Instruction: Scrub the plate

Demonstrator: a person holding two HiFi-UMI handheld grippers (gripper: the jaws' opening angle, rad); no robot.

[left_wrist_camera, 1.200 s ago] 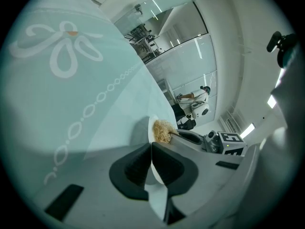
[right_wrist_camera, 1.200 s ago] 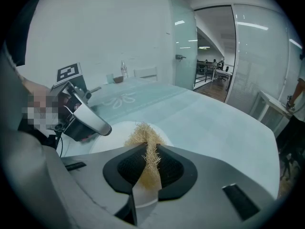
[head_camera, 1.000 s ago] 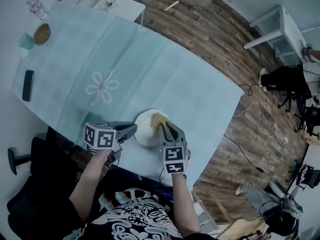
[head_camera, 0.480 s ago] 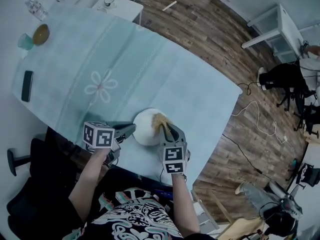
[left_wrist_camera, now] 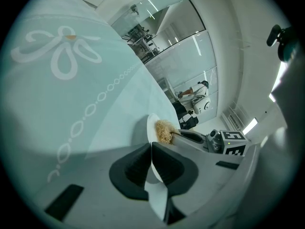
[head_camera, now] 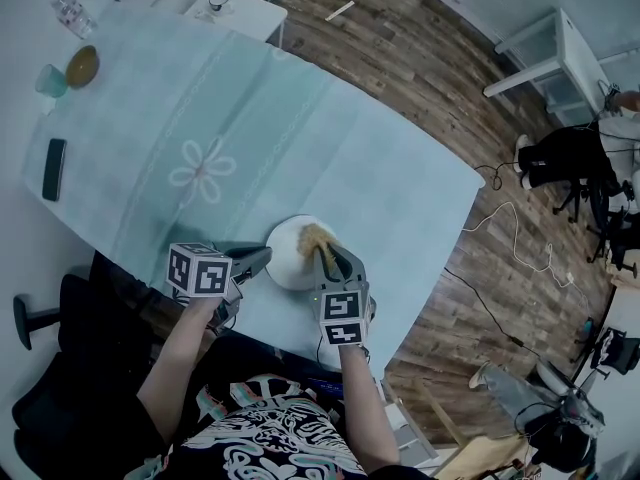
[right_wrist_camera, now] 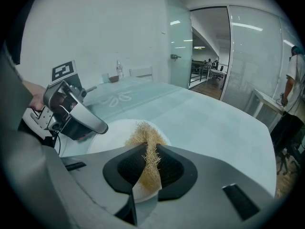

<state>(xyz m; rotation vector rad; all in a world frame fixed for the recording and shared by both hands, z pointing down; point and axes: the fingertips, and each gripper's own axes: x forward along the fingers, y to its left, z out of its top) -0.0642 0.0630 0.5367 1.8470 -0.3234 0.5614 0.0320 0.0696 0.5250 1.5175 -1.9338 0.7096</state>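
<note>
Tan, straw-like fibres of a scrubber were pinched between the fingers of the right gripper, the tuft rising above the finger pads and spreading onto the face of a white plate. The fingers stood a little apart, closed on the bundle.

The plate lay flat on the table, close to the edge nearest the person, on a pale teal tablecloth printed with a white flower. The scrubber rested on the plate's right part in the head view.

The left gripper came in from the plate's left side. Its fingers were pressed nearly together on the plate's thin rim, which showed edge-on as a white sliver running between the pads. The two grippers sat just beside each other, with the plate between them, each with its marker cube facing up toward the head camera.

At the far left corner of the table, well apart from the plate, stood a clear water bottle, a small bowl and a teal cup. A dark phone lay flat along the left edge. Wooden flooring surrounded the table.
</note>
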